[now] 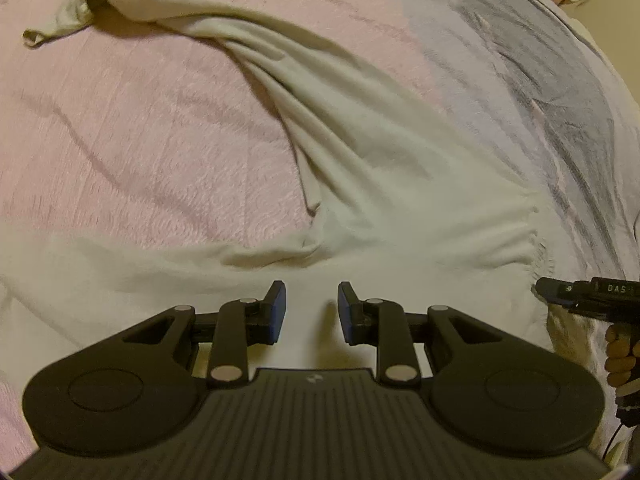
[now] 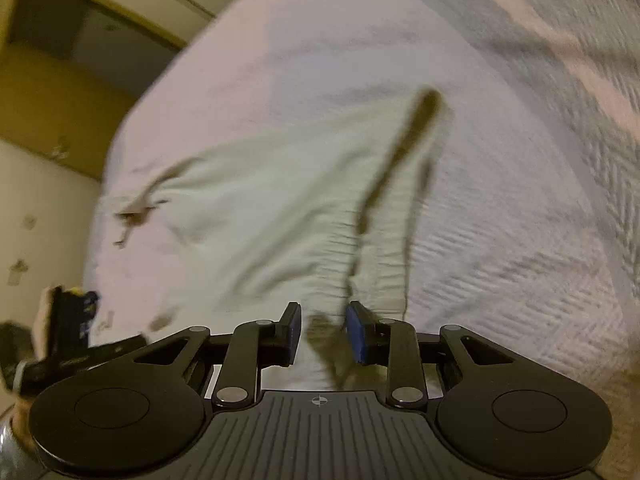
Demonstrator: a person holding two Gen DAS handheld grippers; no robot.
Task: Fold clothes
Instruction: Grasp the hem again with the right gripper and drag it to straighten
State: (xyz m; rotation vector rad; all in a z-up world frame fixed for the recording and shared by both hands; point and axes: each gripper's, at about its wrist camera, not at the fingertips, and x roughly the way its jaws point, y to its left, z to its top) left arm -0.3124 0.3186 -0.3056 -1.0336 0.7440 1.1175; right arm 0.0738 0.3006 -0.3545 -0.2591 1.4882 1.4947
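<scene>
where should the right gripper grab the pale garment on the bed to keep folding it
Probably the gathered edge of the pale garment lying just beyond the right gripper, whose fingers stand apart with no cloth pinched between them. That edge bunches into a raised ridge on the bedspread, so coming down from above and pinching across the ridge looks easier than scooping flat fabric.

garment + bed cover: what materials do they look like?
Pale garment: looks like thin, soft jersey knit, matte; it drapes in long smooth folds, and the right wrist view shows a gathered edge. Bed cover: looks like a thicker textured weave or quilting, matte, pink and grey; fine ribbing and herringbone-like lines show. Fibre can't be told.
</scene>
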